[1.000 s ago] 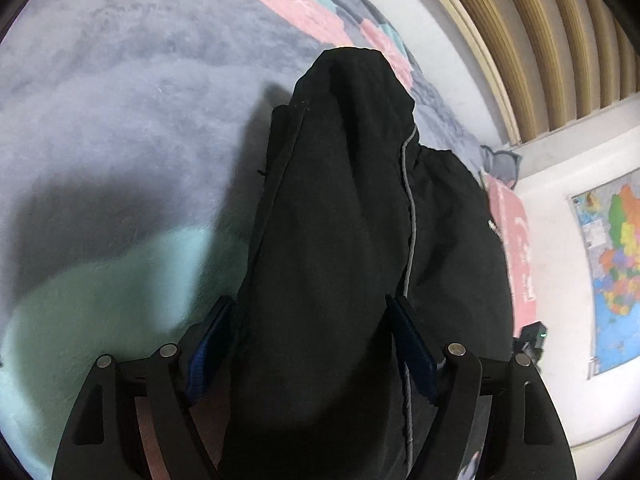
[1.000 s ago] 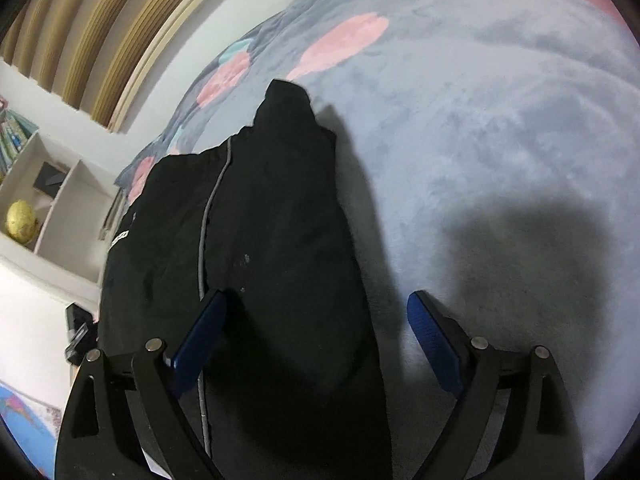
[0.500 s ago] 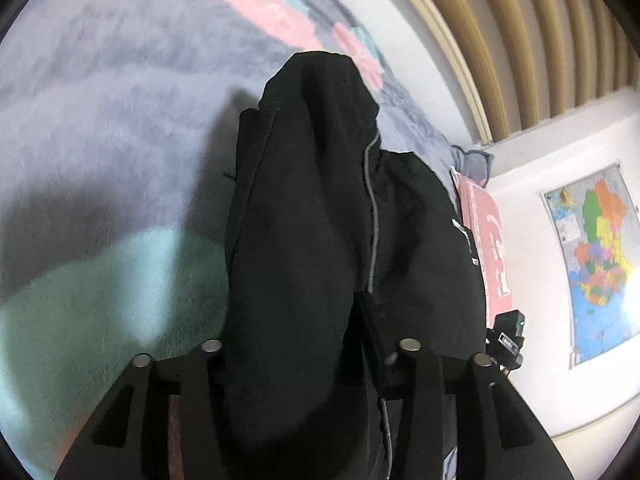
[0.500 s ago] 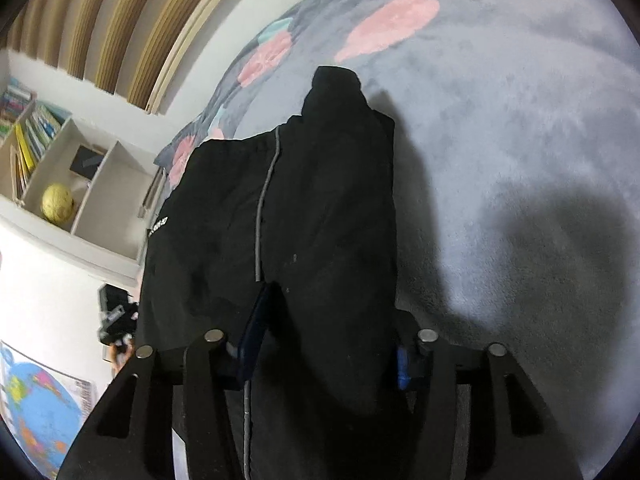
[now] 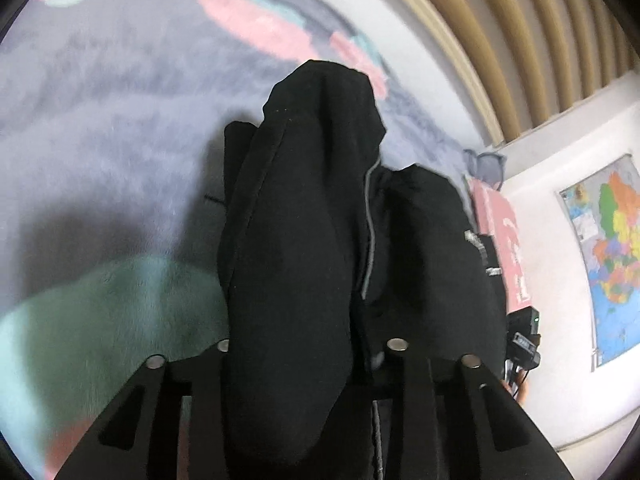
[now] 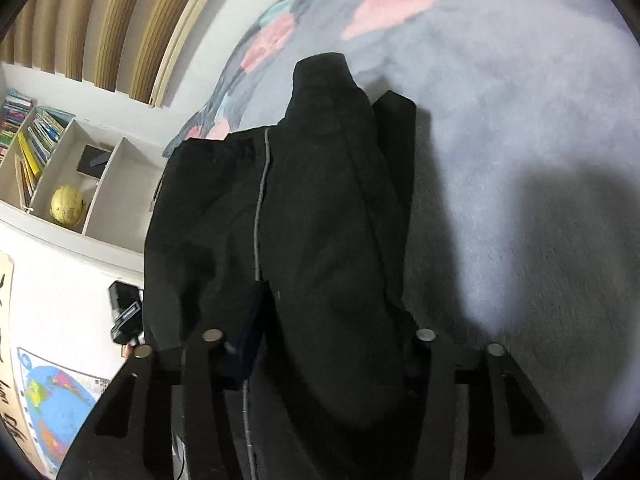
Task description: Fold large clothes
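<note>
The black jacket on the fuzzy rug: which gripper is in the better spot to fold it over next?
Probably the left gripper. Both have just been closing on bunched folds of the black jacket, but the left one holds the edge nearer the open grey rug.

Left claw (image 5: 308,356) and right claw (image 6: 320,344) just closed onto black garment (image 5: 296,240).

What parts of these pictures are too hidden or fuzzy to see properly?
- Left wrist view: the left gripper has just been closing; its pads are buried in the black garment.
- Right wrist view: the right gripper closed too; the cloth covers its right pad.
- Both views: the garment's near end is cut off by the bottom edge.
- Right wrist view: the book titles on the shelf are too small.
- Left wrist view: the map lettering is blurred.
</note>
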Tool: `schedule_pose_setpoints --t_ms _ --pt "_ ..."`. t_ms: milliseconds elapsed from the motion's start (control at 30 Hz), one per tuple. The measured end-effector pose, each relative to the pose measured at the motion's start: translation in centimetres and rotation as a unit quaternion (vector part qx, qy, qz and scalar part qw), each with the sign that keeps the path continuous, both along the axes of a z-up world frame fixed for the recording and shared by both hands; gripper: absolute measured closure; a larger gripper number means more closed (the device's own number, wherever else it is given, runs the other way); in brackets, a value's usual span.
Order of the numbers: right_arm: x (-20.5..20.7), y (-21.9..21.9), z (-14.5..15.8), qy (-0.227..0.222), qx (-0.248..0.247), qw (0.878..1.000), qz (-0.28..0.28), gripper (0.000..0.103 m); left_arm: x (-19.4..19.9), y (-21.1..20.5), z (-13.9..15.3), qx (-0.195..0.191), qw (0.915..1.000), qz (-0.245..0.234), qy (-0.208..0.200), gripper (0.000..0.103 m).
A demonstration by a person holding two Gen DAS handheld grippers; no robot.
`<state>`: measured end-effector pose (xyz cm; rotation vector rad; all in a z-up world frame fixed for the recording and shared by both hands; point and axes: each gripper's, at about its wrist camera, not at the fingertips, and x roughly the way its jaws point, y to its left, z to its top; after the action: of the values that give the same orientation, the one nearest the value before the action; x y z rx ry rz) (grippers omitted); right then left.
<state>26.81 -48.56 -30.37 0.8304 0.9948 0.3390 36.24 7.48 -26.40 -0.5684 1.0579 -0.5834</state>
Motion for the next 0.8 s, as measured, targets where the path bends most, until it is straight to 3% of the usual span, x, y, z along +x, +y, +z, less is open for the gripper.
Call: schedule_pose_setpoints --t_ms 67,200,433,467,533,567,633,667,733,767,800 --pt "-0.7 -0.1 0.7 0.003 0.004 1.0 -0.013 0.06 -0.9 0.6 1.3 -0.019 0.9997 0.008 -0.016 0.074" --pt "-3.4 0.5 4.5 -0.04 -0.024 0.999 -0.009 0.071 -3.8 0.4 5.7 -0.037 0.9973 0.006 -0.063 0.076" --pt "-10.5 4.0 13.1 -0.106 -0.068 0.992 0.024 0.077 -10.3 -0.1 13.2 -0.025 0.991 -0.012 -0.131 0.077" --pt "-11.6 4.3 14.0 -0.114 -0.072 0.991 0.026 0.088 -11.5 0.4 13.9 -0.028 0.9905 -0.015 -0.134 0.077" --pt "-14.7 5.1 16.8 -0.15 -0.033 0.987 0.043 0.088 -14.0 0.9 15.2 -0.037 0.9894 -0.026 -0.138 0.077" --pt "-16.0 5.8 18.5 -0.142 -0.076 0.986 0.035 0.089 -15.1 0.8 15.7 -0.032 0.9896 -0.029 -0.138 0.078" --pt "-17.2 7.5 19.8 -0.097 -0.141 0.985 0.031 0.088 -17.0 -0.2 15.6 0.012 0.9933 -0.031 -0.111 0.078" --pt "-17.6 8.2 19.7 -0.094 -0.133 0.985 0.049 0.085 -17.7 0.2 14.7 0.023 0.9937 -0.029 -0.106 0.078" --pt "-17.2 8.3 18.7 -0.081 -0.165 0.982 0.05 0.074 -17.7 1.0 12.7 0.042 0.994 -0.008 -0.101 0.078" --pt "-16.7 7.8 17.7 -0.073 -0.206 0.975 0.033 0.063 -16.9 2.0 11.1 0.032 0.9963 0.011 -0.079 0.078" --pt "-16.1 7.1 16.8 -0.069 -0.211 0.975 0.027 0.053 -16.1 3.1 9.4 0.014 0.9981 0.027 -0.054 0.078"
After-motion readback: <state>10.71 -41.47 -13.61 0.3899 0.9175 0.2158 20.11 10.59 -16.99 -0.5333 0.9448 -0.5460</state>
